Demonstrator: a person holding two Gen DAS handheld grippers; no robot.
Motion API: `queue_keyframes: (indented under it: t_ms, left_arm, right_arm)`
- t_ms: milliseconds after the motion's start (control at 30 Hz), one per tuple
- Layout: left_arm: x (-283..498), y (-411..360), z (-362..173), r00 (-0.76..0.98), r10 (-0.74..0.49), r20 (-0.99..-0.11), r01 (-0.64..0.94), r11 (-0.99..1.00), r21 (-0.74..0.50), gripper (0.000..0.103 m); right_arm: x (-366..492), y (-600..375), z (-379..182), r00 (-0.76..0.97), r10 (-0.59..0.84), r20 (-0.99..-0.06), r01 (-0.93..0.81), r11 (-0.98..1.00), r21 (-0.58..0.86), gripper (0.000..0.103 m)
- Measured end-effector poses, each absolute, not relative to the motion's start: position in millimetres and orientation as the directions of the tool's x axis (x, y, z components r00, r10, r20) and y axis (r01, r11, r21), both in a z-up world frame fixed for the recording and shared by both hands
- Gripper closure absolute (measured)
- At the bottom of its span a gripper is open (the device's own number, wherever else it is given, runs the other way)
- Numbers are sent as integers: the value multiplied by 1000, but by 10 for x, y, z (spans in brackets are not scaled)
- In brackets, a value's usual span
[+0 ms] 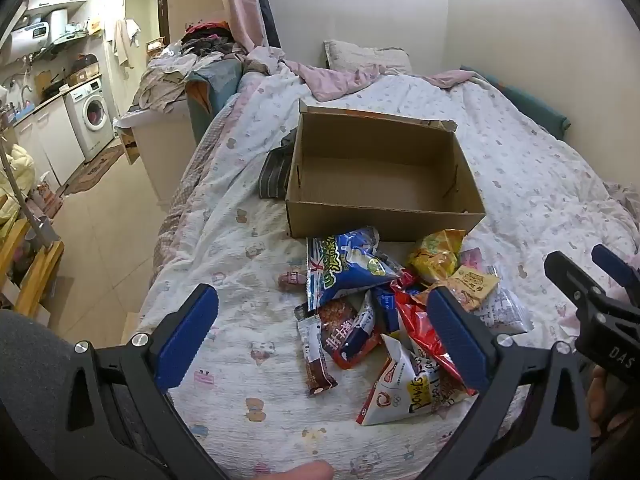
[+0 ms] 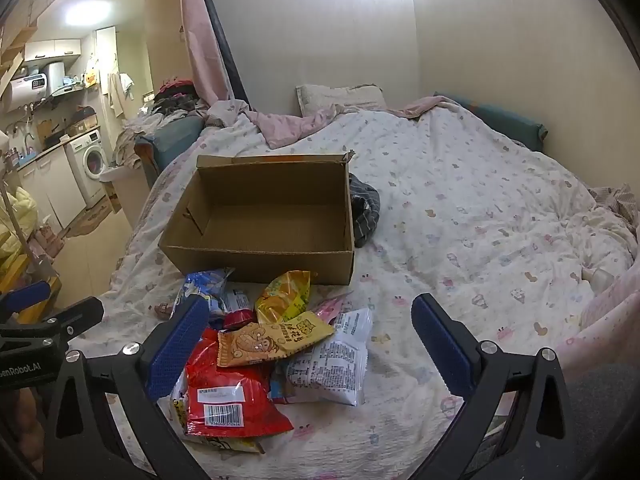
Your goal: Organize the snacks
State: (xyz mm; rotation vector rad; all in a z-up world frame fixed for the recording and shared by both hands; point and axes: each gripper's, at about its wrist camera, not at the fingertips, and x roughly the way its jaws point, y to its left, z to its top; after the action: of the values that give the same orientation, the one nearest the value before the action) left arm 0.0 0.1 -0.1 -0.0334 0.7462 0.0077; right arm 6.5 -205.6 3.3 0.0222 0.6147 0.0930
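An empty brown cardboard box (image 1: 384, 216) (image 2: 260, 256) stands open on the bed. In front of it lies a loose pile of snack packets: a blue bag (image 1: 344, 264), a yellow bag (image 1: 436, 256) (image 2: 286, 294), a red bag (image 2: 232, 392), a tan peanut packet (image 2: 256, 342) and a white packet (image 2: 332, 360). My left gripper (image 1: 320, 332) hangs open above the pile's left side, nothing between its pads. My right gripper (image 2: 308, 344) is open over the pile's right side, holding nothing. Each gripper shows at the edge of the other's view.
A dark striped cloth (image 1: 276, 168) (image 2: 366, 208) lies beside the box. The patterned quilt (image 2: 480, 220) covers the bed, with a pillow (image 1: 366, 54) at the wall. Left of the bed are tiled floor, a washing machine (image 1: 90, 116) and a wooden shelf (image 1: 36, 272).
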Motion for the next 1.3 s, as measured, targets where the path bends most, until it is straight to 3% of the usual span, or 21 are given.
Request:
queue_keyframes:
  t_ms: [1300]
  left_arm:
    - [-11, 16, 24, 740, 3, -673, -19, 1000, -17, 0]
  right_arm:
    - [79, -2090, 37, 810, 99, -578, -77, 995, 63, 0]
